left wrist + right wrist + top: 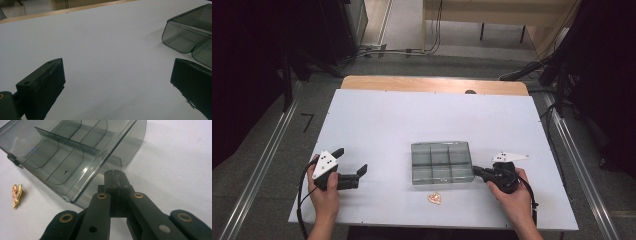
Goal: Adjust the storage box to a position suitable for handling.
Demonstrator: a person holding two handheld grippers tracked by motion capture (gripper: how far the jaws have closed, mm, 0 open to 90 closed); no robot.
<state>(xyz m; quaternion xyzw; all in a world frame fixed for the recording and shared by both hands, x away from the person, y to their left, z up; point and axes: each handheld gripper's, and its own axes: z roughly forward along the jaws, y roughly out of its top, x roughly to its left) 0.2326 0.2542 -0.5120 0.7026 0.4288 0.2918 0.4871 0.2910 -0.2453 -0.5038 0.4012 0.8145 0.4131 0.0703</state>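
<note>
The right claw [115,173], pressed together, is nudging the clear smoky plastic compartment box [442,161]; it should push gently; the left claw [351,164] is resting spread

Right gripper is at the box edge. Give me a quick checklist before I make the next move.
1. Right gripper shut: ok, jaws together at the box's right edge.
2. Grip on the box lid: cannot tell, the tips meet at its edge but no hold shows.
3. Left gripper open and apart from the box: ok.
4. Gold clips out of the way: ok, on the table beside the box's near side.
5. Box compartments empty: ok, nothing shows through the clear plastic.
</note>
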